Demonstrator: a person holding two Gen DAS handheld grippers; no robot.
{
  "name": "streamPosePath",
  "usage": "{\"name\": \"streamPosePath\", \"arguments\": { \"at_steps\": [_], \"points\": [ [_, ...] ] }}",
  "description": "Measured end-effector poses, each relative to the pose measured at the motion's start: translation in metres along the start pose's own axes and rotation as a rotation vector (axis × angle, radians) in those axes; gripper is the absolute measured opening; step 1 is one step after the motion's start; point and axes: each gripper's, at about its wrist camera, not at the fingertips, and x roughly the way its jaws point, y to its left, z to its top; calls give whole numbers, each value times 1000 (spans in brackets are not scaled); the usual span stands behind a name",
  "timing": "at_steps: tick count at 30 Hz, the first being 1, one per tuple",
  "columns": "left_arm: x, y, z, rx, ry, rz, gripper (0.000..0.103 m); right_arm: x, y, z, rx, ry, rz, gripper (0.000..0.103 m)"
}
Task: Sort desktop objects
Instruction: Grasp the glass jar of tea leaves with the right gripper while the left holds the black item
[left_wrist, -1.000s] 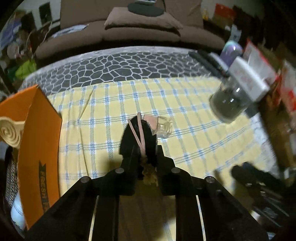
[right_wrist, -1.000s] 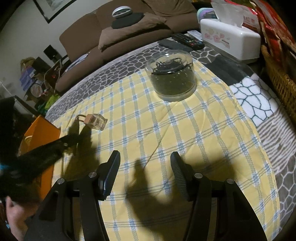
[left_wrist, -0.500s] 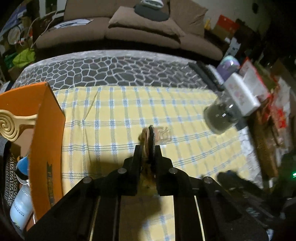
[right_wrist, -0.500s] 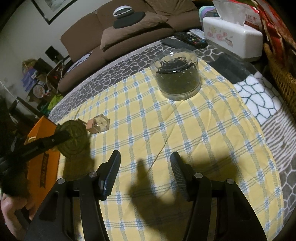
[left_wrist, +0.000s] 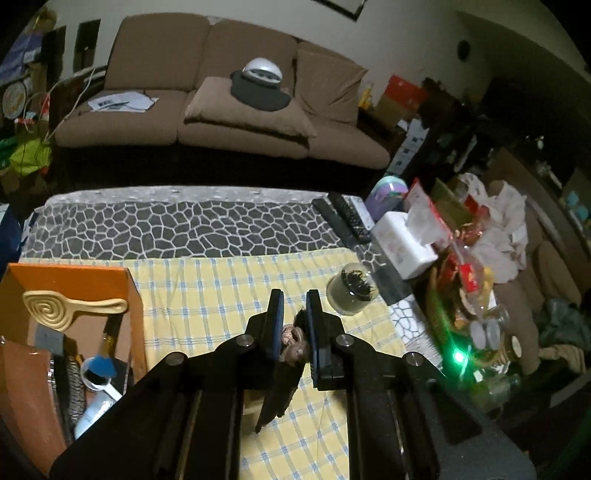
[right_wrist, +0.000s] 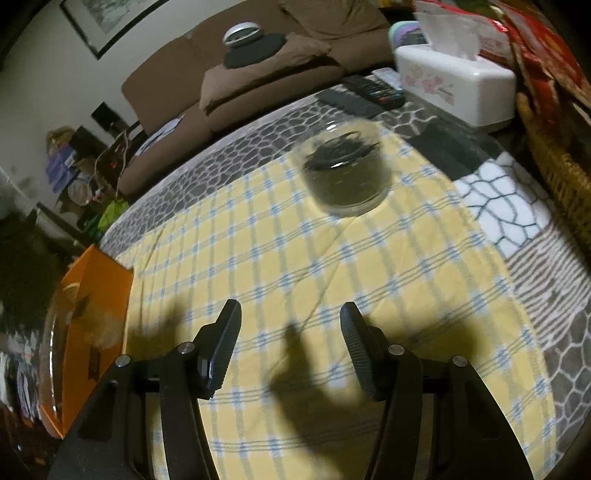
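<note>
The worktop (left_wrist: 207, 295) under its yellow checked cloth carries a glass jar (left_wrist: 351, 293) at two o'clock and an orange box (left_wrist: 70, 275) of sorted things at nine o'clock. The step looks like carrying a pick to that box; next, swing left and let go. The left gripper (left_wrist: 294, 325), raised and tilted down, pinches a small pink-corded trinket (left_wrist: 293, 341). The right gripper (right_wrist: 290, 349) hovers half-open, empty.

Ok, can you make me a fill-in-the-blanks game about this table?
1. The left hand-held gripper is shut on a small ____ thing with a cord.
2. The jar stands on the ____ checked cloth.
3. The open box at the cloth's left edge is ____.
4. The right hand-held gripper holds ____.

Missing: dark; yellow; orange; nothing
</note>
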Motion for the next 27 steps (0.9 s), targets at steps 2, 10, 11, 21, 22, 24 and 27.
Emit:
{"name": "streamPosePath", "arguments": {
  "at_steps": [2, 10, 11, 21, 22, 24, 27],
  "points": [
    [-10, 1, 2, 2, -4, -5, 11, -1, -4, 9, -27, -18, -20, 60],
    [-40, 7, 9, 35, -13, -12, 11, 31, -2, 59, -144, -112, -95, 84],
    [-42, 7, 11, 40, -16, -9, 11, 40, 1, 64, -167, -106, -115, 84],
    [-78, 31, 22, 44, -46, 11, 11, 99, -1, 93, -252, -59, -242, 86],
    [-84, 35, 23, 42, -50, 17, 11, 102, -2, 95, -252, -52, -247, 86],
    [-93, 43, 26, 39, -56, 27, 11, 109, -2, 99, -257, -38, -258, 87],
    [-110, 61, 30, 28, -72, 53, 11, 118, 0, 102, -282, -31, -274, 86]
  ]
}}
